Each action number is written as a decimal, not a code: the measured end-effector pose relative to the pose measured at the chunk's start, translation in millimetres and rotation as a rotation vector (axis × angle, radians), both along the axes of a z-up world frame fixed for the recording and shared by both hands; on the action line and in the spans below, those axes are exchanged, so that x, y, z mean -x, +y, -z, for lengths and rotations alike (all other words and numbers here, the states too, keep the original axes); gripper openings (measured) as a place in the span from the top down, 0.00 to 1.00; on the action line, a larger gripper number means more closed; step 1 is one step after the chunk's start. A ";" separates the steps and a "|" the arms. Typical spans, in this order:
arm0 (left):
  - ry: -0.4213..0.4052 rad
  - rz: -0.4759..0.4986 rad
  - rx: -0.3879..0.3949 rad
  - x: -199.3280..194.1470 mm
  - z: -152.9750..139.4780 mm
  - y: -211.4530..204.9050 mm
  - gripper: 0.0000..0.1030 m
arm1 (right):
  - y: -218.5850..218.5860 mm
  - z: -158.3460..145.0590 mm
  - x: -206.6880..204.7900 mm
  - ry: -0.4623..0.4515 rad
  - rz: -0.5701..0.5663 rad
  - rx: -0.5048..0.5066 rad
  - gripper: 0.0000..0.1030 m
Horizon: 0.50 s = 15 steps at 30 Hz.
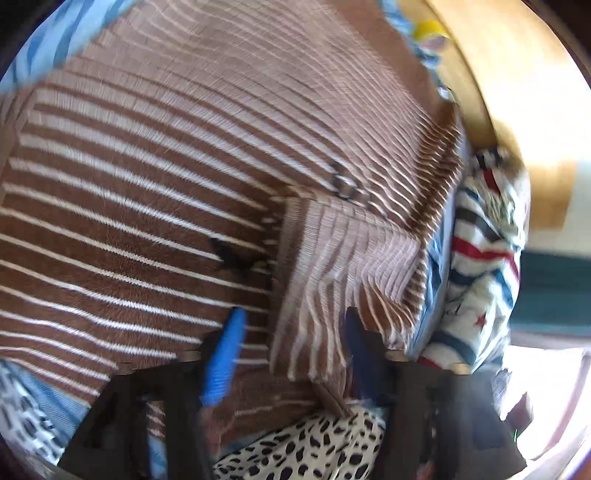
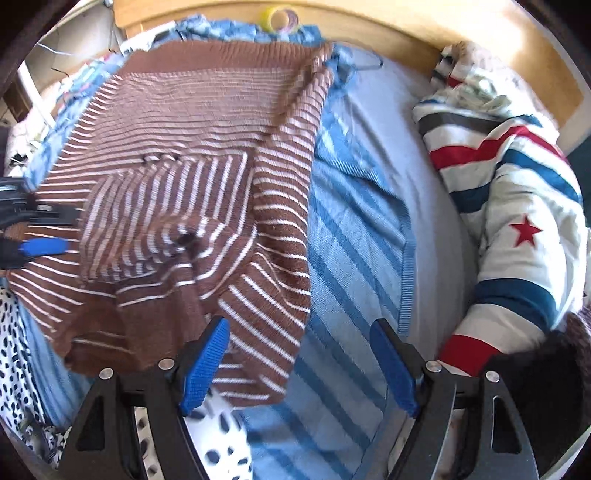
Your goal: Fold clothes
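Note:
A brown sweater [image 1: 129, 206] with thin white stripes lies spread on the bed and fills most of the left wrist view. One sleeve [image 1: 343, 251] is folded across its body. My left gripper [image 1: 293, 314] hangs over the sleeve's end; its blue pads stand apart on either side of the cloth without pressing on it. In the right wrist view the sweater [image 2: 207, 122] lies at the left, and the left gripper [image 2: 70, 232] shows at the left edge beside the folded sleeve [image 2: 147, 214]. My right gripper [image 2: 299, 325] is open above the sweater's near right corner, holding nothing.
A blue striped cloth [image 2: 351, 258] lies under and right of the sweater. A white padded jacket [image 2: 517, 206] with red and blue bands and a red star lies along the right. Spotted black-and-white fabric [image 1: 314, 443] sits at the near edge. A wooden headboard [image 2: 406, 29] with tape rolls [image 2: 275, 16] borders the far side.

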State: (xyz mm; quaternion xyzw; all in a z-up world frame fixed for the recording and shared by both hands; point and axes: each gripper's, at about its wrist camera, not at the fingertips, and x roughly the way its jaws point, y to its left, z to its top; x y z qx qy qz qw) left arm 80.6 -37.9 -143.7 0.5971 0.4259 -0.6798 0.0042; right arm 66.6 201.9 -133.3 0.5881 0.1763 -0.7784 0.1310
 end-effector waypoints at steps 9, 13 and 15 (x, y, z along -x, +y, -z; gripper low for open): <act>-0.026 0.180 0.056 5.1 22.3 82.1 0.56 | -19.7 36.7 -10.9 -0.105 -0.156 -0.058 0.26; 0.000 0.137 0.077 14.8 22.4 76.6 0.92 | -6.3 38.7 -3.1 -0.138 -0.091 -0.011 0.26; 0.029 0.108 0.030 16.6 16.6 65.3 0.93 | -7.5 40.7 -1.5 -0.151 -0.095 -0.002 0.26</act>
